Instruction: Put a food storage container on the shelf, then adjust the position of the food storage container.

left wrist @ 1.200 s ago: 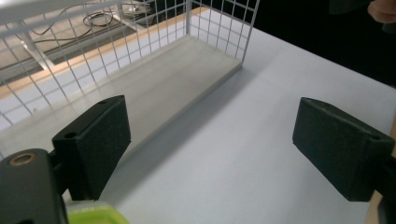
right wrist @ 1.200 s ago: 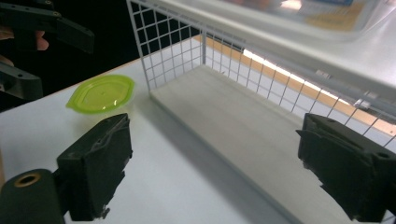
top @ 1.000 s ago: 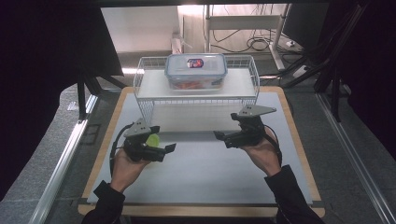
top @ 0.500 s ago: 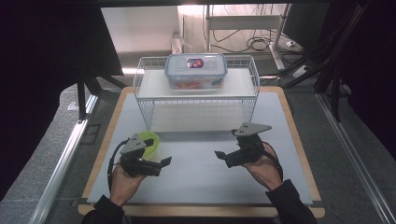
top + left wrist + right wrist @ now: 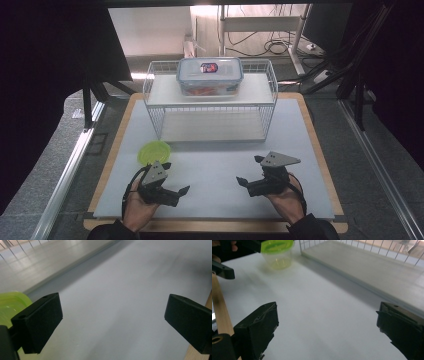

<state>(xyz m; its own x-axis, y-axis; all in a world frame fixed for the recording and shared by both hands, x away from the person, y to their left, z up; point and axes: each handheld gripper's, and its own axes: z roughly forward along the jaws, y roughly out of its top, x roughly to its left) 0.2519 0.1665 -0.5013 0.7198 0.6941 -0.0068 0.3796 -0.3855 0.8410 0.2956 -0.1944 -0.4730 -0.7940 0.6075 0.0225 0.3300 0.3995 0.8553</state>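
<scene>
A small clear cup with a lime-green lid (image 5: 154,152) stands upright on the white mat (image 5: 215,170), left of centre. My left gripper (image 5: 176,178) is just nearer than it, open and holding nothing. The cup (image 5: 8,306) shows at the left edge of the left gripper view, outside the wide-apart jaws of that gripper (image 5: 112,317). My right gripper (image 5: 248,170) rests at the right front of the mat, open and empty. In the right gripper view its jaws (image 5: 327,325) frame bare mat, with the cup (image 5: 277,252) far off at top left.
A white wire rack (image 5: 155,107) stands across the back of the mat, with a low shelf (image 5: 212,125) inside. On its top sits a clear lidded food box (image 5: 210,75) holding something red. A wooden board (image 5: 320,150) rims the mat.
The left gripper has let go of the green-lidded cup, which now stands on the mat. Both grippers have drawn back toward the person's side.
</scene>
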